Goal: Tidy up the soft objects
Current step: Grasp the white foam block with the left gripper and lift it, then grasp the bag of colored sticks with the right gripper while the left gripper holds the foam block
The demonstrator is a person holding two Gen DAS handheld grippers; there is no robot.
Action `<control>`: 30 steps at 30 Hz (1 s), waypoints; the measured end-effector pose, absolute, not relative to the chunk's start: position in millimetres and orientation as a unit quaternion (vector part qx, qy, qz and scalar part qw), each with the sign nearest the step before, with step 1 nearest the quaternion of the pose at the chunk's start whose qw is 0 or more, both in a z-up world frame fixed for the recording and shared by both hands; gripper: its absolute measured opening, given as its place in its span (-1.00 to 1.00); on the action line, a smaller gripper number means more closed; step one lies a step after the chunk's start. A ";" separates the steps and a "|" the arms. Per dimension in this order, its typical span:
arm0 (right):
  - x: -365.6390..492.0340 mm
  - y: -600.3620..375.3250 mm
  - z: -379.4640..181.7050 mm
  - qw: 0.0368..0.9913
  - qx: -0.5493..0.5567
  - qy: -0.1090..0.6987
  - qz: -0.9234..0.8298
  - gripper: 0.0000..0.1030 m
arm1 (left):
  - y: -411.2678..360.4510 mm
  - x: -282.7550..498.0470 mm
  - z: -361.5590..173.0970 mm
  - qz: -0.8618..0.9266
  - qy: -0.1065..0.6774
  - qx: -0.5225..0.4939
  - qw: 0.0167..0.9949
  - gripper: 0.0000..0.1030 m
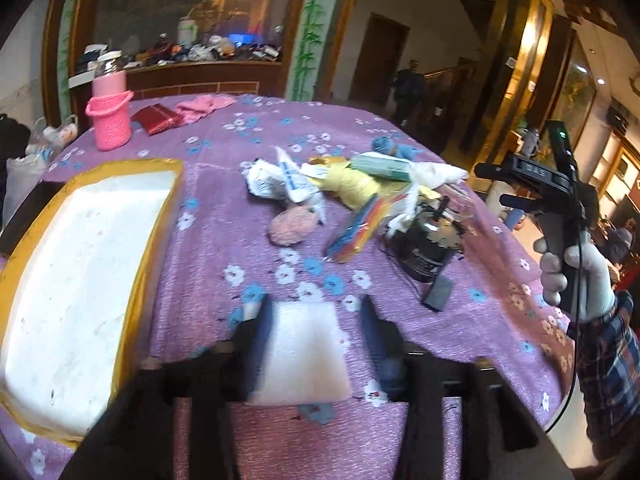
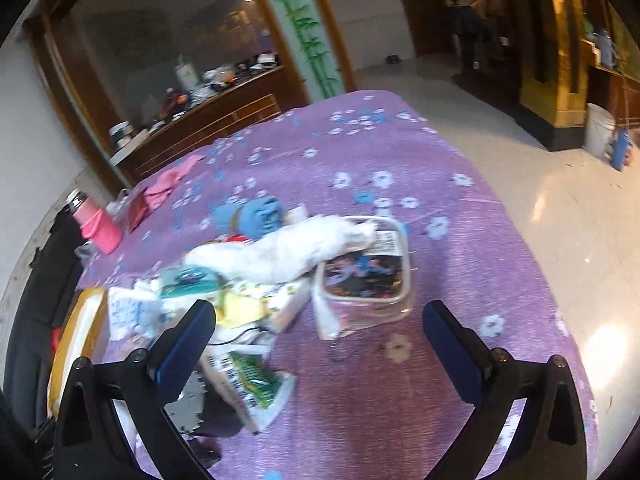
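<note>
Each claw (image 2: 318, 344) has black arms with blue pads (image 2: 186, 340) and screws; behind the right claw (image 1: 532, 178), a white glove (image 1: 576, 276), plaid sleeve (image 1: 608, 372), black cable (image 1: 574, 360).

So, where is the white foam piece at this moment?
In the left wrist view, the white foam piece lies between the left gripper's open fingers, right of the yellow-edged box.
</note>
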State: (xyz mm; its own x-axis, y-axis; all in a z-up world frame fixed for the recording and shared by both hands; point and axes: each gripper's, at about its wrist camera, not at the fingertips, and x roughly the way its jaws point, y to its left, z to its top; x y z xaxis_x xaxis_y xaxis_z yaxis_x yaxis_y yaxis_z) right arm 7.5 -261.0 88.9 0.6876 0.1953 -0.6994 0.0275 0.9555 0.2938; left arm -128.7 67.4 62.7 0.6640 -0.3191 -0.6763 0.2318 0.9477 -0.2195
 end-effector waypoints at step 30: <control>-43.1 -182.6 110.0 0.881 0.199 0.370 0.217 1.00 | 66.3 -127.1 49.7 -0.167 0.397 -0.043 0.901 -0.68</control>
